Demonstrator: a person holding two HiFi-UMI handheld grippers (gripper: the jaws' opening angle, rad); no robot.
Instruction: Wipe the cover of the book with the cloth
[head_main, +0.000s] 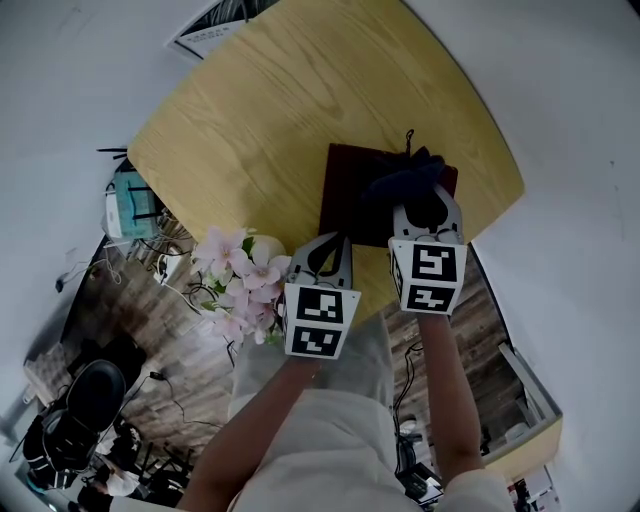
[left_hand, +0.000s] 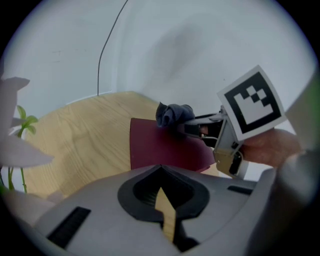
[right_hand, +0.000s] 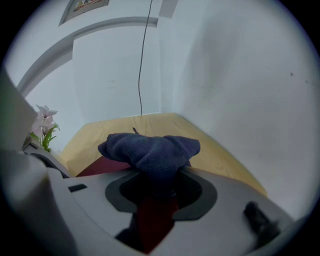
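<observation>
— Where's the book?
— The dark red book lies flat, cover up, on the pale wooden worktop, toward its near right edge.
— And the cloth?
— The dark blue cloth is bunched up on the far right part of the cover. The right gripper has its jaws clamped on it, and a wad bulges out ahead of them, resting on the book.
— What about the other one?
— The left gripper is near the book's near left corner, by the worktop's edge. Its jaws are drawn together with nothing between them, only a sliver of wood showing through. I can't tell if it touches the book.
— Anything else close by?
— Pale pink flowers, just left of that gripper, beyond the worktop's edge
</observation>
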